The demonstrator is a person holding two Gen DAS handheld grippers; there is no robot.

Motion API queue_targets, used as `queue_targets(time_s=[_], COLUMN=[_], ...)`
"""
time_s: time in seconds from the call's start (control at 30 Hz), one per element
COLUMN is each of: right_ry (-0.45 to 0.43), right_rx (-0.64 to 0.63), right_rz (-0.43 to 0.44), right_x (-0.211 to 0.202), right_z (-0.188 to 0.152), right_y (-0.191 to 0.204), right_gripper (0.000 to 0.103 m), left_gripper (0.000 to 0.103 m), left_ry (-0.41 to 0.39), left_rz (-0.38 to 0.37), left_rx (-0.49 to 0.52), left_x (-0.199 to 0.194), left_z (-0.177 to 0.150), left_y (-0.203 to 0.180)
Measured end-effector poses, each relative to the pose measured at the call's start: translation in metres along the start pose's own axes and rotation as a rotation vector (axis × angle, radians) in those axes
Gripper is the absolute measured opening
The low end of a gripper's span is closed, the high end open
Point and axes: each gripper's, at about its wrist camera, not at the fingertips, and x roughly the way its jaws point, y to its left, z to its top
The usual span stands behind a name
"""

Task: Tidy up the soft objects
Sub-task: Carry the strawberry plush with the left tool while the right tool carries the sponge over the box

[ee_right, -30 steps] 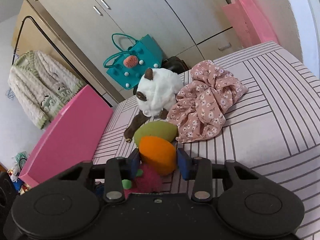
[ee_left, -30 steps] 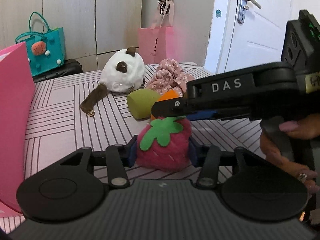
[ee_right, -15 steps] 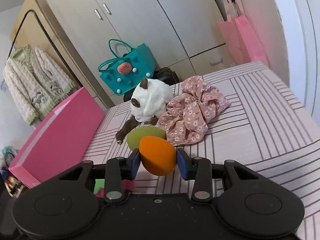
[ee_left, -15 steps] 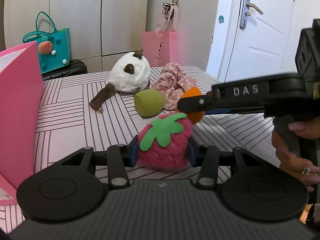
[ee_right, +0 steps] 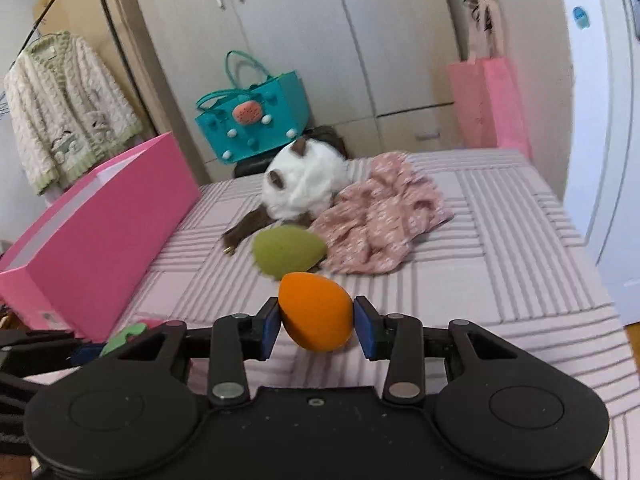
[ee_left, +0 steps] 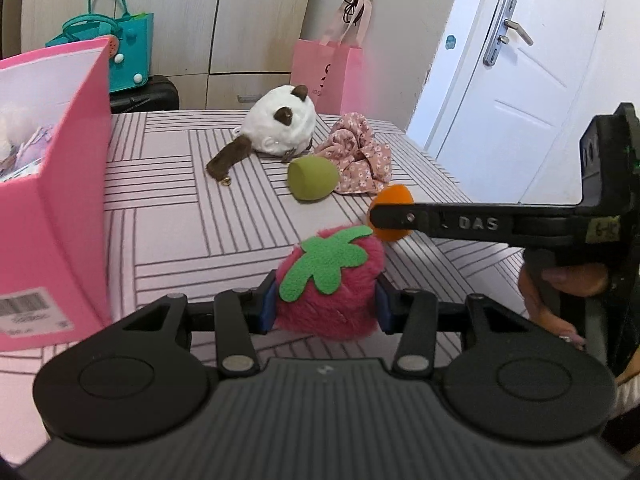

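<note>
My left gripper (ee_left: 326, 306) is shut on a fuzzy pink strawberry plush (ee_left: 330, 284) with a green felt leaf, held above the striped bed. My right gripper (ee_right: 316, 322) is shut on an orange egg-shaped sponge (ee_right: 316, 312); in the left wrist view the same sponge (ee_left: 394, 198) shows behind the right gripper's black finger. On the bed lie a green egg-shaped sponge (ee_right: 286, 252), a white and brown plush animal (ee_right: 302, 184) and a crumpled pink floral cloth (ee_right: 380, 212). An open pink box (ee_left: 52, 184) stands at the left with soft items inside.
A teal tote bag (ee_right: 256, 120) and a dark case stand beyond the bed by the wardrobe. A pink gift bag (ee_left: 326, 70) hangs at the wall. A white door (ee_left: 532, 76) is at the right. A knitted cardigan (ee_right: 64, 108) hangs on a rack at left.
Both grippers have lifted and drawn back from the pile with their toys; the strawberry and orange sponge now hang clear of the green sponge. The pink box's open top has come into view.
</note>
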Motion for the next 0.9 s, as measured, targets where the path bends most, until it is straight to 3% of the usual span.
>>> queue_targets(time_s=[0.33, 0.5, 0.67, 0.9], right_ry=[0.171, 0.267, 0.312, 0.366], right_rx=[-0.056, -0.167, -0.268, -0.277], right_rz=[0.169, 0.221, 0.255, 0.355], right_x=[-0.025, -0.022, -0.021, -0.026], right_z=[-0.010, -0.010, -0.009, -0.001], right_y=[0.031, 0.056, 0.083, 0.103], right_gripper=[0.045, 0.045, 0.045, 0.045], left_gripper=[0.045, 0.045, 0.045, 0.045], left_ry=[0.001, 0.042, 0.082, 0.108], left_rz=[-0.021, 0.026, -0.027, -0.035], left_rx=[-0.068, -0.090, -0.161, -0.166], left_x=[-0.036, -0.050, -0.070, -0.105], left_z=[-0.005, -0.013, -0.015, -0.011], left_y=[0.025, 0.038, 0.057, 0.072])
